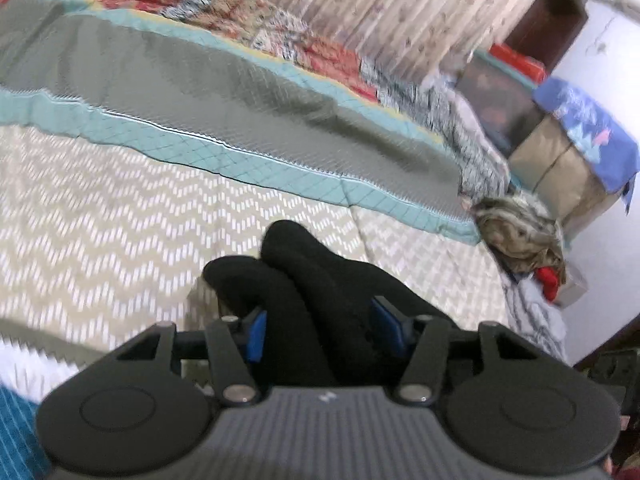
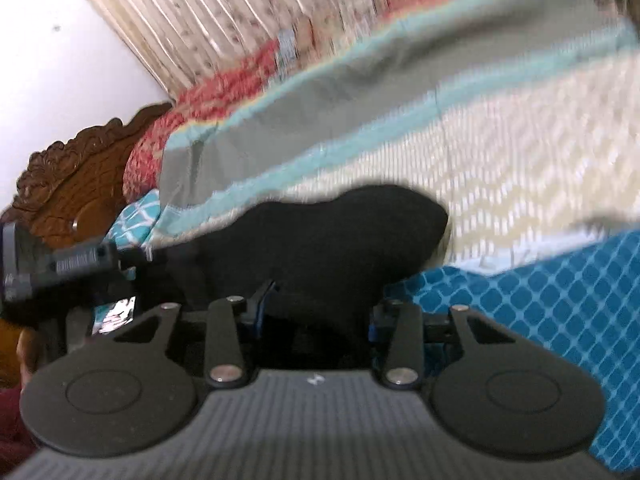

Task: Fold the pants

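Observation:
The black pants are bunched between the blue pads of my left gripper, which is shut on them above the bed. In the right wrist view the same black pants fill the jaws of my right gripper, also shut on them. The fabric hides both sets of fingertips. The left gripper shows blurred at the left edge of the right wrist view. Both views are motion-blurred.
A cream chevron bedspread covers the bed, with a grey and teal quilt beyond it. A carved wooden headboard stands at one end. A crumpled garment lies at the bed's corner near boxes. A blue patterned cloth lies nearby.

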A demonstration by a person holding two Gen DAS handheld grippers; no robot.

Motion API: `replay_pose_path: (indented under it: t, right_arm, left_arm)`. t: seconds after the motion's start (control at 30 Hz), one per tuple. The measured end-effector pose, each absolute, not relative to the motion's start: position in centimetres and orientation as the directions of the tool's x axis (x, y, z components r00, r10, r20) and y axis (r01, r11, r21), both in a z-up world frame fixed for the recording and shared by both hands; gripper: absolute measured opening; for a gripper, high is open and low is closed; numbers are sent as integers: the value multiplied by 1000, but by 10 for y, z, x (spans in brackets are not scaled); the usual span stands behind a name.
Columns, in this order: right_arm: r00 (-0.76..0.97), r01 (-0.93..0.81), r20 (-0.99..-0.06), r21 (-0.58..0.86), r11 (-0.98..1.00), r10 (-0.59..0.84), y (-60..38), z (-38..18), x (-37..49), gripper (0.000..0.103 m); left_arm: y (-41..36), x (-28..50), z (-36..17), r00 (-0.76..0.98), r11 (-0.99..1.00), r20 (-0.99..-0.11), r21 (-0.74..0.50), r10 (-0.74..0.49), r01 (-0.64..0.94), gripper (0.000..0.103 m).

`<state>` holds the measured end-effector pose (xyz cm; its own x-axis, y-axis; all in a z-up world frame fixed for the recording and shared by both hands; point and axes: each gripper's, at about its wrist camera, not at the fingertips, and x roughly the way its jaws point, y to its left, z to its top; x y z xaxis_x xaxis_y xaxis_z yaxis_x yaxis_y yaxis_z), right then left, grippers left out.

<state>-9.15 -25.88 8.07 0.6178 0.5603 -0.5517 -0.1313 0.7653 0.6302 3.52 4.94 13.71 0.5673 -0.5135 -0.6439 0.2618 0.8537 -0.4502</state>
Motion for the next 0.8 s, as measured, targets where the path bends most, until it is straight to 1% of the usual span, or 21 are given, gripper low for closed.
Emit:
replay_pose_path:
  t: [0.03,0.07,0.17,0.23,0.27,0.3,0.33,0.4,0.5,0.53,0.57,0.63,0.67,0.7,0.77,0.8]
  right_arm:
    - [589,-103,-567,654,749,576,-264,77,-92,45]
    - [574,-73,-580,668,741,579,-268,73,-95,45]
    - [503,-14,-634,673,739,587,-272,54,-114,48]
    - [404,48,-699,660,750,590,-265,25,-131,49]
    - [371,81,-711,665,742,597,-264,13,-137,49]
    - [361,125,-695,697,706,622,-270,4,-142,49]
    - [370,169,-668,732,660,646,-277,-3,-144,49]
    - [368,187,-659,744,642,656,-282,-6,-148,53]
    - [329,121,-715,680,723,617,-275,5,-154,55]
    - [355,79,-709,672,736,609,-277,16,-157,55]
    - [401,21,-675,683,730,620,-282,33,-161,55]
    - [505,-73,-595,693,717,626,-297,68,-167,55]
    - [557,-102,-568,678,728,606,-304,81,-168,59]
    - [604,-115,-547,660,743,580,-310,90,-167,71]
    - [680,-111,-513,634,765,524,-318,94,-161,87]
    - [700,-110,-496,636,764,514,-320,87,-152,87]
  left_arm:
    - [44,40,136,549,864,-669,-426,-500,268,51]
    - [39,43,134,536,869,-685,-405,-494,282,51]
    - [39,41,113,475,872,-733,-383,-487,305,54]
    - [41,28,93,444,879,-763,-359,-470,312,68]
    - [44,23,79,435,896,-789,-327,-434,300,69]
    - [50,17,66,418,910,-814,-305,-403,282,71]
    - [55,13,56,401,910,-822,-319,-404,263,76]
    - [71,11,45,384,897,-810,-394,-443,202,80]
    - [85,11,54,403,881,-786,-447,-469,155,81]
    - [90,9,62,425,876,-769,-456,-477,157,82]
    - [96,7,71,452,867,-745,-469,-491,168,85]
    - [109,4,89,510,857,-699,-483,-501,179,102]
    - [112,5,94,530,857,-687,-486,-497,174,103]
    - [114,7,97,536,855,-682,-490,-497,169,103]
    - [105,20,94,506,850,-696,-501,-509,165,103]
    - [97,25,90,480,840,-700,-510,-529,183,103]
